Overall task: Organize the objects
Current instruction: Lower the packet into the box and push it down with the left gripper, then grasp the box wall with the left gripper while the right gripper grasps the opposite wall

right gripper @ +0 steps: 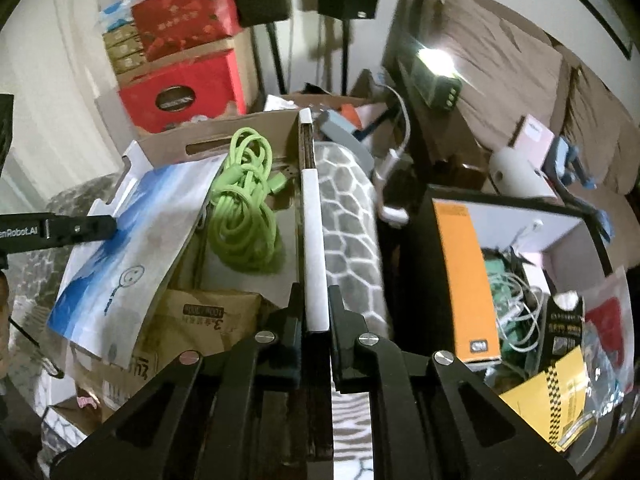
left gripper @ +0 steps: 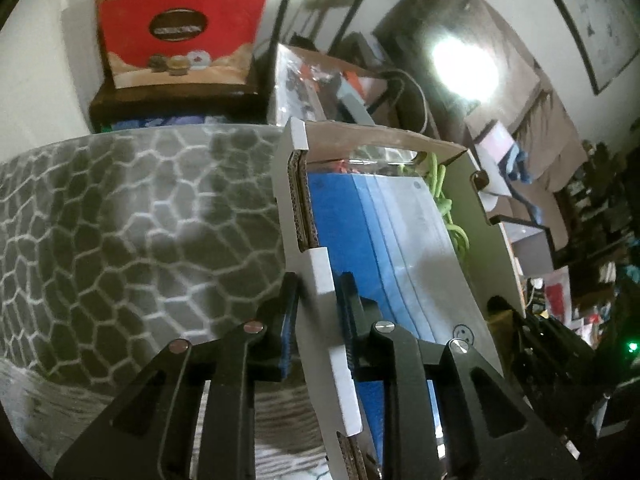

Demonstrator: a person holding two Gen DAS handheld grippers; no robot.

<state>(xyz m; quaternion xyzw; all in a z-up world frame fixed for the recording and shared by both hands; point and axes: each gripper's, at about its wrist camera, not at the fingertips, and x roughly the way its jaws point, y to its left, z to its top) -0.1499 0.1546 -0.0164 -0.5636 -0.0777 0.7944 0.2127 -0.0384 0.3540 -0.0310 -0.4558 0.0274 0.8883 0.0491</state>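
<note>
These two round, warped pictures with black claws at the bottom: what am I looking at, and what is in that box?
No robot here: a person holds a two-finger gripper in each hand, and each gripper carries a wide-angle camera that looks along its fingers. That lens bends the picture.

The left wrist view shows the left gripper clamped on one white side wall of a cardboard box. The right wrist view shows the right gripper clamped on the opposite wall, so both hands grip the same box. The left tool also pokes in at the left edge of the right view.

Inside the box lie a blue and white packet, a coiled green cable and a brown carton. Under the box is a grey cushion with a honeycomb pattern. Beside it stands a black bin of cables and packets.
</note>
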